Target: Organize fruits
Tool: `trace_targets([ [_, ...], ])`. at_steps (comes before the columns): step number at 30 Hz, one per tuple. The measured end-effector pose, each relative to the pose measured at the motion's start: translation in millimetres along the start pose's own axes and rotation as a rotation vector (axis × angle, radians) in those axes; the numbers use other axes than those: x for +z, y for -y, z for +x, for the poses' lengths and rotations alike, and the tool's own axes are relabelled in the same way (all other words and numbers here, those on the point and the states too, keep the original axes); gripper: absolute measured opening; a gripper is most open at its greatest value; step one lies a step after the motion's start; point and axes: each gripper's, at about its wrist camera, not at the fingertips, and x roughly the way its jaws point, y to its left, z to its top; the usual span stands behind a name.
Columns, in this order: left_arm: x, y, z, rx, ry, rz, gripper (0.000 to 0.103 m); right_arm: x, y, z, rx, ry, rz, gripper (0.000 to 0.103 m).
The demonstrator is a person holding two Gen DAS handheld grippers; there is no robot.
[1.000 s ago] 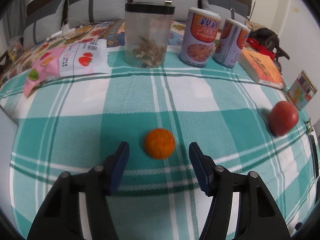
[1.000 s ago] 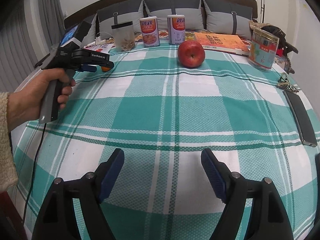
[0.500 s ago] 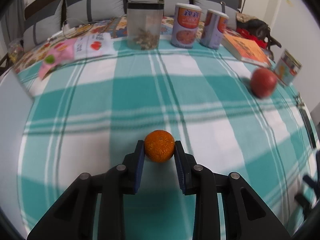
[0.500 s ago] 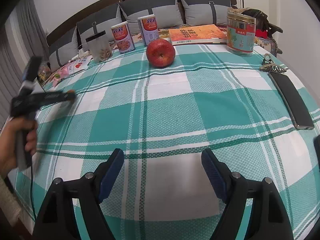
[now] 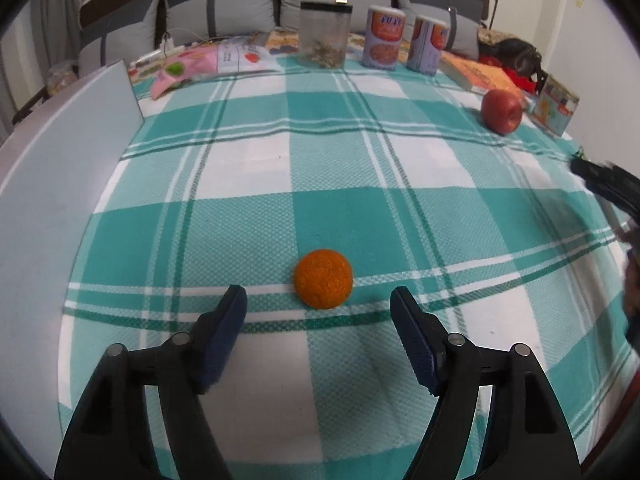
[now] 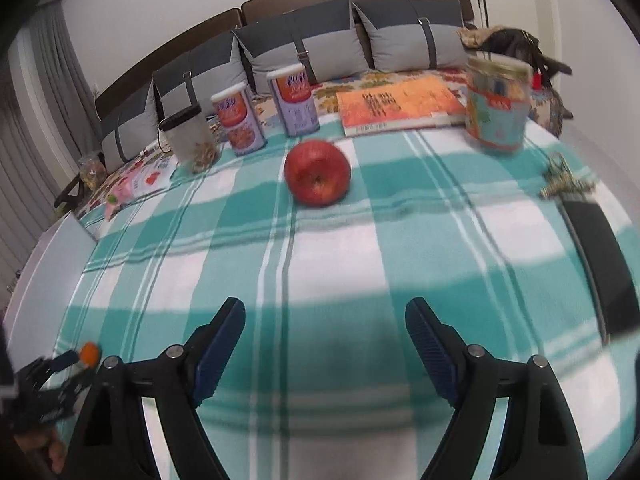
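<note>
1. Your left gripper [image 5: 318, 322] stands wide open, gripping nothing. The orange [image 5: 323, 279] lies on the cloth [image 5: 240, 184] just ahead of the gap between the fingers, clear of both pads.
2. Your right gripper [image 6: 325, 326] is spread just as wide and is also empty. It points across bare cloth toward the apple [image 6: 317, 171], which sits well ahead of it, upright, in front of the cans [image 6: 294, 98] and the book [image 6: 400, 104].
3. The two fruits lie well apart: the orange at the near side, the apple toward the far right edge near the tin [image 5: 556, 104].
4. Judging by this, the orange looks placed, and the apple is the step in hand for your right gripper.
5. The next move calls for carrying the right gripper forward until the apple sits between the pads, then squeezing at its widest part. It is round and smooth, so an off-centre grip could let it slip or roll.
6. Mind the phone [image 6: 600, 264] and keys [image 6: 564, 180] on your right as you reach.
7. The right view is blurred, so fine contact there cannot be judged.
</note>
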Motion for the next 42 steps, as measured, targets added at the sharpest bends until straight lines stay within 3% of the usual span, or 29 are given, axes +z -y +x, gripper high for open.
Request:
trace_targets([
  [5, -19.9, -11.9, -30.2, -0.019, 0.014, -0.039, 0.078, 50.3, -4.5, 58.5, -0.015, 0.014, -0.01, 0.082],
  [11, -37.4, -30.9, -49.0, -0.028, 0.021, -0.109, 0.078, 79.7, -12.9, 104.5, -0.053, 0.005, 0.036, 0.082],
  [13, -38.9, -35.2, -48.8, -0.027, 0.018, -0.124, 0.078, 84.4, -6.8, 111.9, -0.036, 0.006, 0.074, 0.067],
  [15, -40.1, -39.0, -47.4, -0.017, 0.015, -0.131, 0.078, 88.2, -4.4, 111.4, -0.03, 0.002, 0.086, 0.066],
  [21, -41.9, -41.7, -55.2, -0.037, 0.029, -0.152, 0.078, 75.4, -6.1, 66.5, 0.032, -0.078, 0.035, 0.065],
  [27, -46.1, -37.5, -73.2, -0.07, 0.053, -0.157, 0.078, 17.0, -34.5, 7.6, 0.121, -0.361, -0.126, 0.065],
  [30, -48.7, -36.0, -83.2, -0.08, 0.063, -0.155, 0.078, -15.9, -58.7, -8.6, 0.13, -0.437, -0.215, 0.064],
  [32, -49.2, -35.0, -88.8, -0.074, 0.063, -0.149, 0.078, -33.2, -74.9, -13.1, 0.112, -0.442, -0.277, 0.062],
  [34, -50.0, -34.7, -93.3, -0.069, 0.058, -0.145, 0.078, -39.2, -84.9, -21.0, 0.092, -0.39, -0.312, 0.062],
  [42, -68.6, -25.8, -108.0, -0.073, 0.033, -0.102, 0.082, -37.6, -68.4, -58.7, 0.085, -0.283, -0.167, 0.079],
])
